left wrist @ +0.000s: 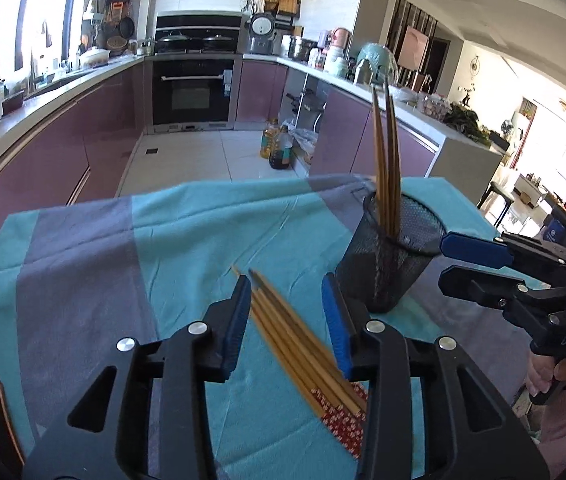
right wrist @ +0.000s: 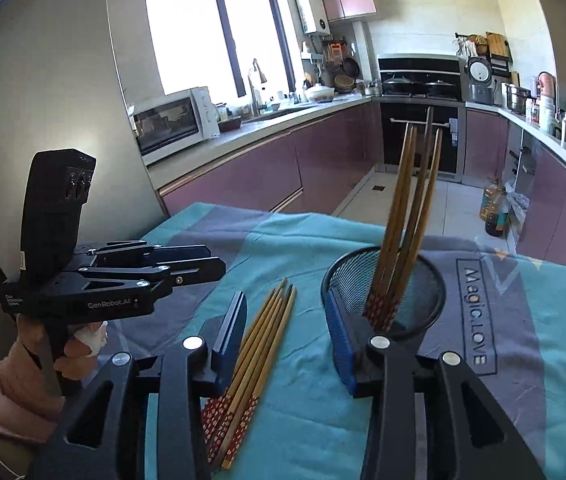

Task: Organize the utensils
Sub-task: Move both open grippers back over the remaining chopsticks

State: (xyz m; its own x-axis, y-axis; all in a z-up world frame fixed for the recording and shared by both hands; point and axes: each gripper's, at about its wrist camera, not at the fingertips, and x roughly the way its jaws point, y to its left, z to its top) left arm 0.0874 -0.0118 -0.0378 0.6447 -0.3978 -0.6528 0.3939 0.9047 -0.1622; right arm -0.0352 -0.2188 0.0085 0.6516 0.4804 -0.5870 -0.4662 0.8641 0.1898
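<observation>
A bundle of several wooden chopsticks (left wrist: 303,338) with red patterned ends lies on the teal and grey cloth (left wrist: 187,232). My left gripper (left wrist: 289,314) is open and hangs over the bundle, empty. A black mesh cup (left wrist: 391,252) stands upright to the right and holds several chopsticks (left wrist: 387,156), tips up. My right gripper (left wrist: 449,262) is seen from the side beside the cup. In the right wrist view my right gripper (right wrist: 287,320) is open and empty, between the loose chopsticks (right wrist: 259,344) and the mesh cup (right wrist: 383,300). The left gripper (right wrist: 203,266) shows at left.
The cloth (right wrist: 523,320) covers a table whose far edge borders the kitchen floor. Purple cabinets (left wrist: 63,148), an oven (left wrist: 193,88) and oil bottles (left wrist: 277,144) stand beyond. A microwave (right wrist: 171,120) sits on the counter at left.
</observation>
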